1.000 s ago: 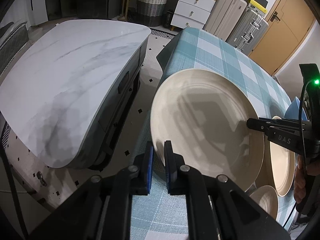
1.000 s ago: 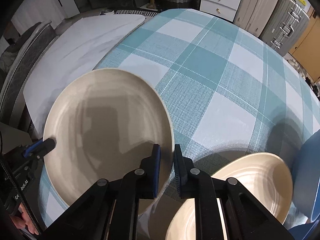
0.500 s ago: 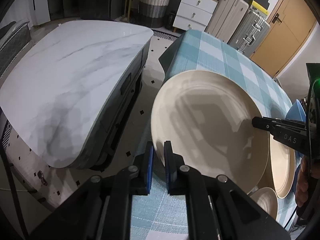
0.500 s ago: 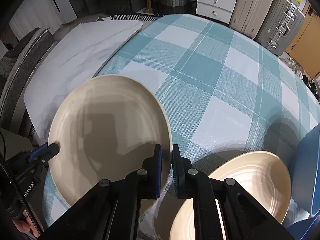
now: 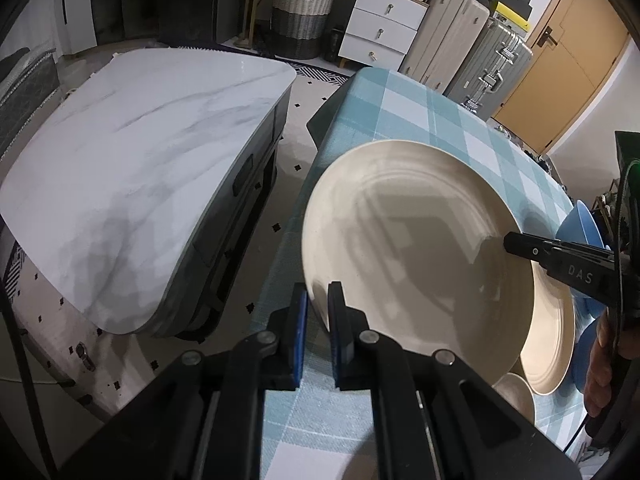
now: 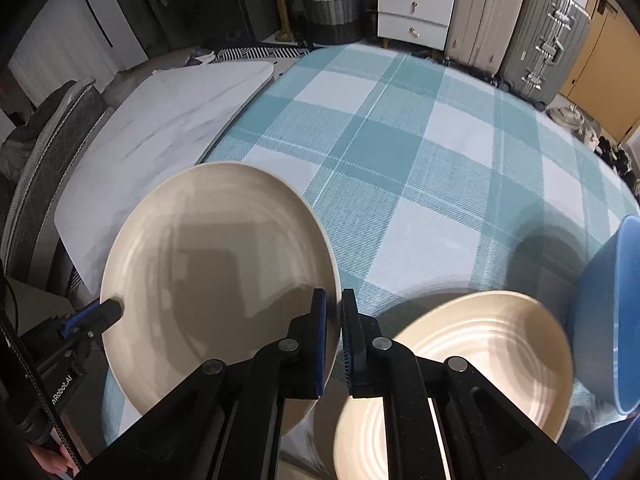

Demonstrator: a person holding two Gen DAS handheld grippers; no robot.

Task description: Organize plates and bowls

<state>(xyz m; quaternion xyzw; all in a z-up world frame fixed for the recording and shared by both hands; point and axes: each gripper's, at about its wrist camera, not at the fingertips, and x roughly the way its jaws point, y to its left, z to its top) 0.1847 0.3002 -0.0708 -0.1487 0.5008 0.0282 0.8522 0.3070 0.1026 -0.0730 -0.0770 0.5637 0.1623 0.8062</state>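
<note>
I have both tools clamped on one large cream plate (image 5: 420, 248). The left tool (image 5: 318, 332) pinches the near rim, pads closed down to the rim's thickness. The right tool (image 6: 334, 344) pinches the opposite rim in the same way, jaws nearly together with only the plate edge between them. In the left view the right tool enters from the right and meets the plate at its far right edge; in the right view the left tool (image 6: 110, 312) meets it at the lower left edge. The plate therefore spans the line between the two tools and appears raised and tilted above the desk (image 6: 420, 168).

Just beside the plate, on its right, a second cream plate (image 6: 476, 356) lies on the desk. My judgement: this is the stacking target, and the coming move depends on it lying to the right, nearer the right tool.

A small cream bowl (image 5: 518, 394) sits near the desk edge, partly hidden under the held plate. Blue bowls (image 6: 612, 320) stand further right. I see nothing inside any plate or bowl.

Beyond the desk stands a marble table (image 5: 132, 184), then drawers (image 5: 380, 32) and suitcases (image 5: 480, 56).
</note>
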